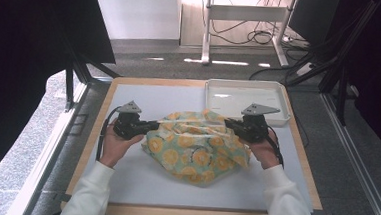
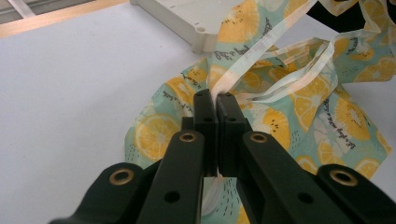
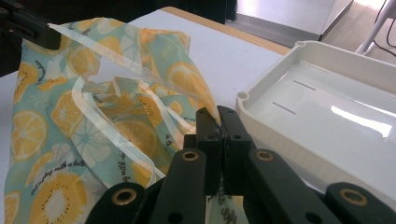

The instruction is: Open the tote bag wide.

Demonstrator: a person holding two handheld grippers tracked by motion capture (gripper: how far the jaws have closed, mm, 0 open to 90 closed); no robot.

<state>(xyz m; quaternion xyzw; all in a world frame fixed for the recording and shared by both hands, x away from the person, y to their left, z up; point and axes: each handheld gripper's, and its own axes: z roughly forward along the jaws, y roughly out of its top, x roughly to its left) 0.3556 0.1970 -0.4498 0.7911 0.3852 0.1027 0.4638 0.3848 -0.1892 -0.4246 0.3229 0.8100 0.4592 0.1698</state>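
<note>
Cloth point(image 1: 196, 148) with a lemon print is held between the two grippers, just above the table point(image 1: 139, 179). The left gripper point(image 2: 215, 100) is pinched tight on the pale hem point(image 2: 261, 46), which runs away from its tips toward the other hand. The right gripper point(image 3: 215, 116) is clamped too, with a thin bit of cloth edge caught between its jaws; how much is held is hard to tell, since the jaws hide it. Most of the cloth hangs loose and bunched between and below the tips. A white tray point(image 1: 244, 98) sits just beyond the right gripper.

The step in hand looks like spreading the cloth out. To do it well, both grips should be kept firm, and the hands should be pulled apart slowly and evenly until the hem is straight. The cloth should be kept off the tray, so nothing is snagged.
</note>
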